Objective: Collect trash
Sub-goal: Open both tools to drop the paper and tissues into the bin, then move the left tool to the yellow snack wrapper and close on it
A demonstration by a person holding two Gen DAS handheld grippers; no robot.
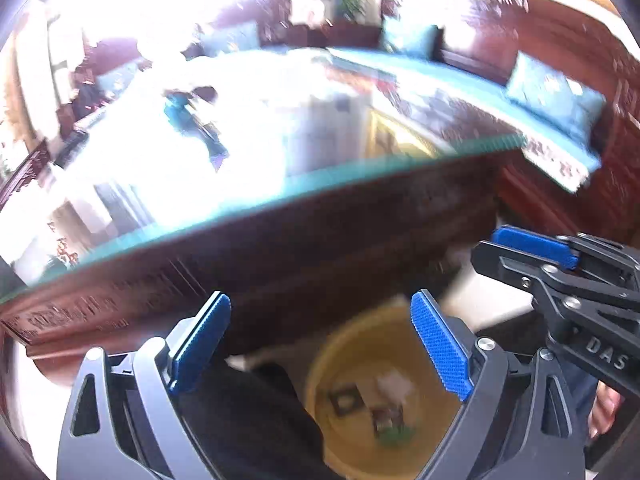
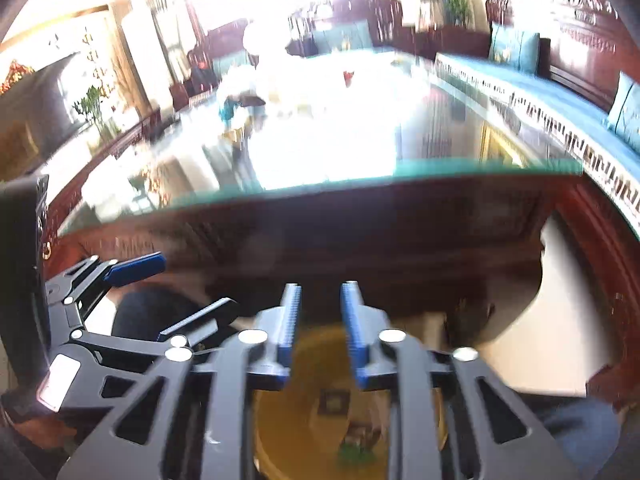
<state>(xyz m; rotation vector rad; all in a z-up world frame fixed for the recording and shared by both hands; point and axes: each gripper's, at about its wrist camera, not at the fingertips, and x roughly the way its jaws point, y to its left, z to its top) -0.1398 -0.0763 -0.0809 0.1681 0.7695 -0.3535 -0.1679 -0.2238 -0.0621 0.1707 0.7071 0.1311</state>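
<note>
Below, the yellow bin (image 1: 384, 400) stands on the floor under the table's (image 1: 304, 216) near edge, mouth up, blurred scraps (image 1: 386, 404) lying in it with no axis readable, while the left gripper (image 1: 320, 348) gapes wide and the right gripper (image 2: 320, 320) stands partly open, both empty.

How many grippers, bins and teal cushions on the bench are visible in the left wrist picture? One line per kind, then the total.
Grippers: 2, left gripper and right gripper
Bins: 1, yellow bin
Teal cushions: 2, and
Total: 5
</note>
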